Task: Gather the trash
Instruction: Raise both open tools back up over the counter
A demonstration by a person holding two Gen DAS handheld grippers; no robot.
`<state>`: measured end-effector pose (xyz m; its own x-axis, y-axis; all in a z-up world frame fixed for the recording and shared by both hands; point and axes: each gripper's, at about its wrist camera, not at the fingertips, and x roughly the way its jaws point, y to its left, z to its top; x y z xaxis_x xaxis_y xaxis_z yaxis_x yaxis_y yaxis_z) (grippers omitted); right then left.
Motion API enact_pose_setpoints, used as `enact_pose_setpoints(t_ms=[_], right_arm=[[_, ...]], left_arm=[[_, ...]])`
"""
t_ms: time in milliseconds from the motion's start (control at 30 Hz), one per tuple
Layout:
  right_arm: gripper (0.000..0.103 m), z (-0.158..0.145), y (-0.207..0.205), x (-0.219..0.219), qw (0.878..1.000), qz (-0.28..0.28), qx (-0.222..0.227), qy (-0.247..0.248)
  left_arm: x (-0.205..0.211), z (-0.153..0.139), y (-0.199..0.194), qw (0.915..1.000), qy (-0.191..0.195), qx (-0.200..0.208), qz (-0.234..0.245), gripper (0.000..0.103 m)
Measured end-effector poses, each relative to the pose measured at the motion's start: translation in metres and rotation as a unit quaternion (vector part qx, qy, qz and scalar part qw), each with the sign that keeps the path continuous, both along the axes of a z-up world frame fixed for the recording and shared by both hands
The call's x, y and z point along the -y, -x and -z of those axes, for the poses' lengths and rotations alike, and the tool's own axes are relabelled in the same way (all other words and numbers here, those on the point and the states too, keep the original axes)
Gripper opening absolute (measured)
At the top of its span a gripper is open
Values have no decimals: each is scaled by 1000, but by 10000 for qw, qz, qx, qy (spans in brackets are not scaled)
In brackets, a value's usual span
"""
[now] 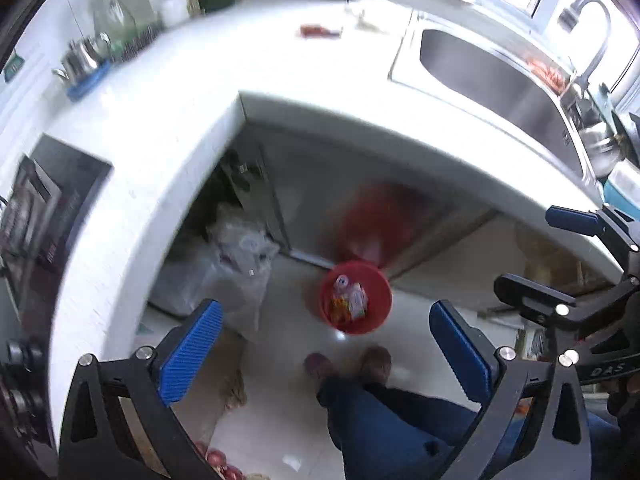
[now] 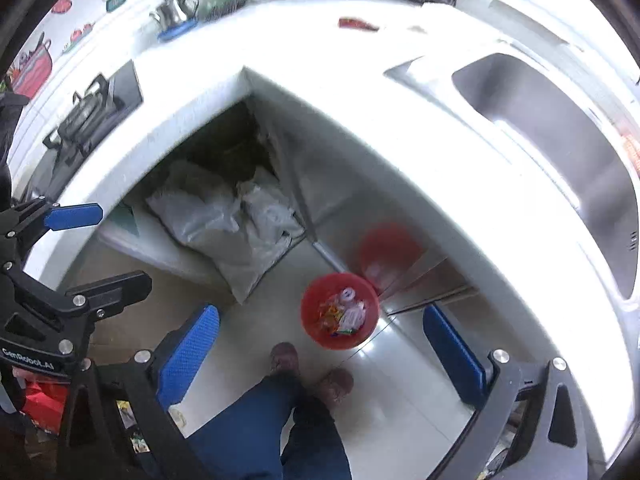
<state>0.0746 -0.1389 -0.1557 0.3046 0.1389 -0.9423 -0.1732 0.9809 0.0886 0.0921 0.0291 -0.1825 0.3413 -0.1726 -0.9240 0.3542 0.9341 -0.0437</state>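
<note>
Blue pads (image 1: pixel 188 354) of the left gripper (image 1: pixel 324 344) fill the bottom of its own view, set wide apart with nothing between them. Right gripper (image 2: pixel 320 344) stands just as wide in its own view, its blue pads (image 2: pixel 188 354) empty too; each gripper also shows at the edge of the other's picture. Both point steeply down at a pale tiled floor (image 1: pixel 280 420). Below them a person's legs in blue trousers (image 1: pixel 380 432) end in two brown shoes (image 1: pixel 348 364). Just ahead of the shoes, on the floor, stands a red bin (image 1: pixel 356 298), also seen in the right view (image 2: pixel 340 311). Trash (image 1: pixel 348 302) lies inside it: crumpled wrappers in white, pink, orange and yellow, which the right view shows as well (image 2: pixel 344 314). The bin sits close to a shiny metal cabinet front (image 1: pixel 360 216), where a blurred red reflection shows. Left of the bin, in the open recess under the counter, slumps a grey plastic bag (image 1: pixel 240 272). A white counter (image 1: pixel 180 120) wraps around the corner above. On it, far back, lies a small red wrapper (image 1: pixel 320 31), well apart from the bin; beside it are some pale scraps, too blurred to tell. A steel sink (image 1: pixel 500 80) with a tap (image 1: pixel 592 28) is set in the counter to the right. A kettle (image 1: pixel 80 58) stands on a blue mat at the left, and a hob (image 2: pixel 86 116) lies at the counter's left end.
</note>
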Motion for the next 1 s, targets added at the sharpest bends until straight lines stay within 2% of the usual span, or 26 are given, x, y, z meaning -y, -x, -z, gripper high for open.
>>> enact_pose_setpoints(t_ms=[200, 567, 800, 1000], right_arm=[[102, -49, -4, 16, 9985, 110, 528, 3], [102, -87, -13, 37, 9930, 386, 1117, 67], [102, -98, -41, 40, 9915, 498, 1192, 115], [102, -96, -78, 40, 9912, 615, 1165, 151]], left_arm=[[16, -44, -5, 9988, 103, 459, 106, 103], [43, -93, -28, 9945, 111, 953, 419, 103], [49, -96, -65, 9933, 54, 976, 611, 103], [47, -91, -128, 9913, 79, 907, 951, 103]])
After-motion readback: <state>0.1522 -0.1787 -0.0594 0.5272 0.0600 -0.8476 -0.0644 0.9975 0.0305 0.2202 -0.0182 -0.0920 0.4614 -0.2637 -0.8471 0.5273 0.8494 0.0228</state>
